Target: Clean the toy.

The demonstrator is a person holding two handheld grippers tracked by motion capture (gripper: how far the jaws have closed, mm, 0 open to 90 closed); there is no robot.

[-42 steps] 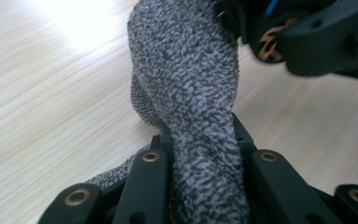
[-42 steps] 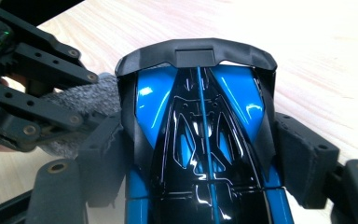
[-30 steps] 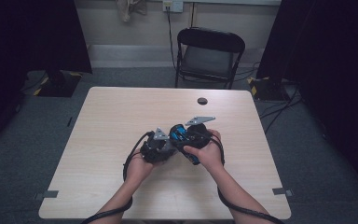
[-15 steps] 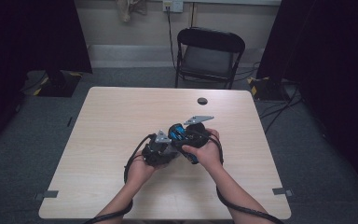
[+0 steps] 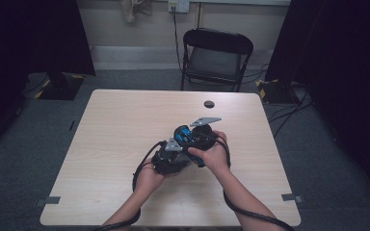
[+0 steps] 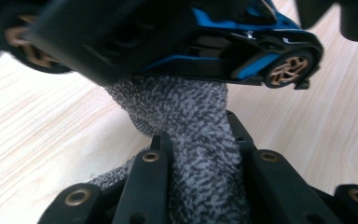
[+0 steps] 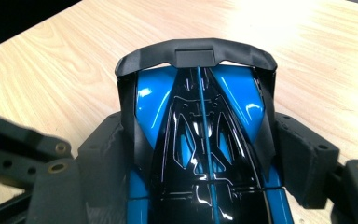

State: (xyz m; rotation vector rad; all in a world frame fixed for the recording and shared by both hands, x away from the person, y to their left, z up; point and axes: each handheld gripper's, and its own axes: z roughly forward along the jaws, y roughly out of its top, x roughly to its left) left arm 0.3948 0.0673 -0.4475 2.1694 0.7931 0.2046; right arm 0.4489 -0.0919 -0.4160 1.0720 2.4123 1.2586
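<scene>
A blue and black toy car point(image 7: 200, 126) with gold wheels point(image 6: 289, 70) is held above the table, my right gripper point(image 7: 200, 154) shut on its two sides. My left gripper point(image 6: 196, 140) is shut on a grey speckled cloth point(image 6: 186, 107), whose bunched end presses against the car's side by a wheel. In the high view both hands meet over the middle of the table, the left gripper point(image 5: 173, 153) just left of and below the right gripper point(image 5: 196, 137), with the car point(image 5: 183, 134) between them.
The light wooden table point(image 5: 120, 120) carries a small black round thing point(image 5: 209, 104) near its far edge. A black folding chair point(image 5: 217, 53) stands behind the table. Dark curtains flank the room, and cables trail from both grippers off the near edge.
My left gripper with the cloth has shifted slightly to the right, closer against the car. The right gripper and the car have kept still.
</scene>
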